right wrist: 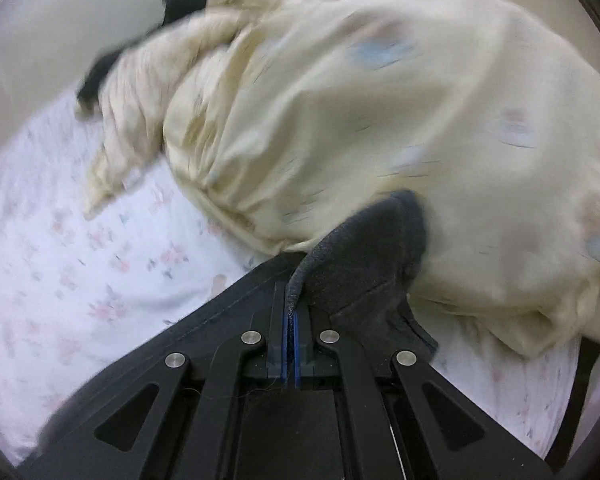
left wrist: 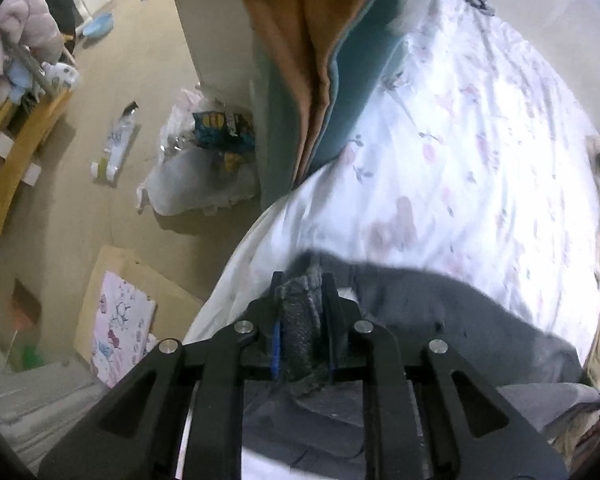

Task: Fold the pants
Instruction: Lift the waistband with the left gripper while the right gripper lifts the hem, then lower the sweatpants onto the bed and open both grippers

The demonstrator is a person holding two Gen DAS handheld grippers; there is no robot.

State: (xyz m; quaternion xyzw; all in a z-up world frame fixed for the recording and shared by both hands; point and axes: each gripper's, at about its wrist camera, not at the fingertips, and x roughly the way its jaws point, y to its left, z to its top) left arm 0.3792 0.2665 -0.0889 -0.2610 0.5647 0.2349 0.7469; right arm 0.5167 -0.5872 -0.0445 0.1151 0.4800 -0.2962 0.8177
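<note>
Garment: dark grey fleece pants (left wrist: 440,312) are spread across the near edge of the white floral bedsheet (left wrist: 480,140), held at two points so that the cloth can be carried level.
Left gripper (left wrist: 302,300): a thick bunched hem of the grey fleece is clamped between the black fingers; the jaws stand slightly apart because of the wad's thickness.
Right gripper (right wrist: 291,300): the jaws are closed together on a thin edge of the same grey cloth (right wrist: 364,256), which stands up in a peak above the pads.
Obstruction: a crumpled cream quilt (right wrist: 380,120) lies just behind the raised cloth.
Step judged: one end is being carried across for a fold.
</note>
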